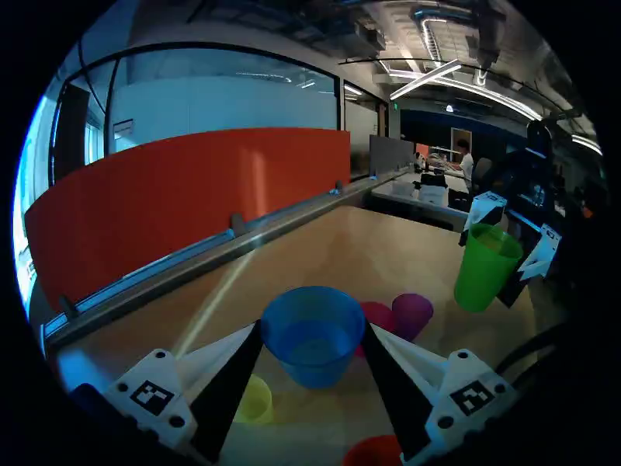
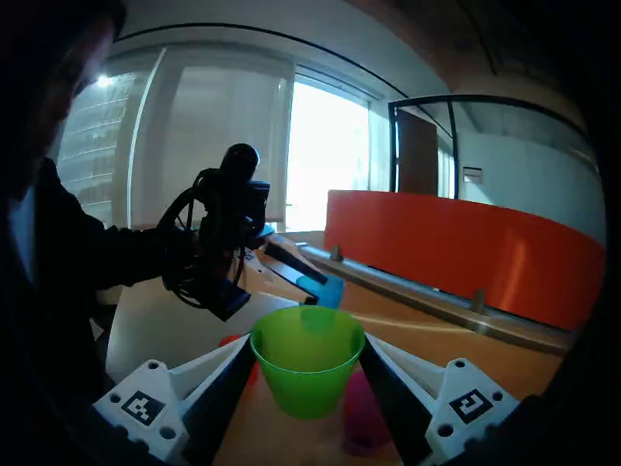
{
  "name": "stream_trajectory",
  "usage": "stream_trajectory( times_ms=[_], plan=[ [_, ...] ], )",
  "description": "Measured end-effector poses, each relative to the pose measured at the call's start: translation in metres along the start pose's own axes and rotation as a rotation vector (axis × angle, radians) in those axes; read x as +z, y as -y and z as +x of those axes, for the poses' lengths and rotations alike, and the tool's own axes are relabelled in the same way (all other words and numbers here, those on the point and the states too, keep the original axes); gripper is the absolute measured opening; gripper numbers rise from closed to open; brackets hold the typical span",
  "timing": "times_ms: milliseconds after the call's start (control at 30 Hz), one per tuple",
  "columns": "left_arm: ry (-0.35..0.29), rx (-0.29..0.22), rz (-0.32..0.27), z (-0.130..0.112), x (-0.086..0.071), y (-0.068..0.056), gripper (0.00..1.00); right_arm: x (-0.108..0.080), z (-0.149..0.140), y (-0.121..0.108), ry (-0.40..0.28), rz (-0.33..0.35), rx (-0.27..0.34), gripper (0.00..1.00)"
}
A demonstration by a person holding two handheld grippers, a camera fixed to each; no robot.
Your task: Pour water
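**Left gripper view**
- Left gripper pose: the left gripper reaches forward low over the wooden table, its two fingers level and angled in from the bottom corners.
- Jaws: narrowed onto the blue cup, one finger pressing on each side just below the rim.
- Blue cup: upright, mouth open to the camera; a pale shallow pool, seemingly water, sits at its bottom.
- Right gripper pose: the right gripper comes in from the right edge, well apart from the blue cup, and clasps the green cup between its white fingers.
- Green cup: tilted slightly; its contents cannot be told from here.
- Cups on the table: a red cup and a purple cup stand just behind the blue cup, a yellow cup beside the left finger, and another red cup at the bottom edge.
- Backdrop: an orange partition runs along the table's far side.

**Right gripper view**
- Right gripper pose: its fingers point forward over the table.
- Jaws: closed in on the green cup, both fingers against its sides under the rim.
- Green cup: upright, its inside an even green; whether it holds liquid I cannot tell.
- Left gripper pose: farther off, carried by a hand in a dark sleeve, with the blue cup at its fingertips just beyond the green rim.
- Below: a pink cup stands on the table under the right finger.
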State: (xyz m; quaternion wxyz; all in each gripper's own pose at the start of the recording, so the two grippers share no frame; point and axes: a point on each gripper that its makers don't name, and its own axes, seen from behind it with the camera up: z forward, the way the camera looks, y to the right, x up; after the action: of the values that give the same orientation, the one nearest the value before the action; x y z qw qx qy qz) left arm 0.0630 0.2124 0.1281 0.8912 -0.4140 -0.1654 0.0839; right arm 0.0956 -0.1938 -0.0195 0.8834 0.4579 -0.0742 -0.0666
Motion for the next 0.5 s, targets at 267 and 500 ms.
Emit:
stream_trajectory(
  times_ms=[267,500],
  plan=[
    [-0.103,-0.025,0.028,0.024,-0.02,-0.001,0.88,-0.003,0.004,0.001,-0.005,-0.003,-0.003,0.92],
    [-0.185,-0.049,0.058,0.038,-0.035,-0.001,0.88,-0.003,0.009,0.006,-0.01,-0.001,-0.012,0.92]
  ],
)
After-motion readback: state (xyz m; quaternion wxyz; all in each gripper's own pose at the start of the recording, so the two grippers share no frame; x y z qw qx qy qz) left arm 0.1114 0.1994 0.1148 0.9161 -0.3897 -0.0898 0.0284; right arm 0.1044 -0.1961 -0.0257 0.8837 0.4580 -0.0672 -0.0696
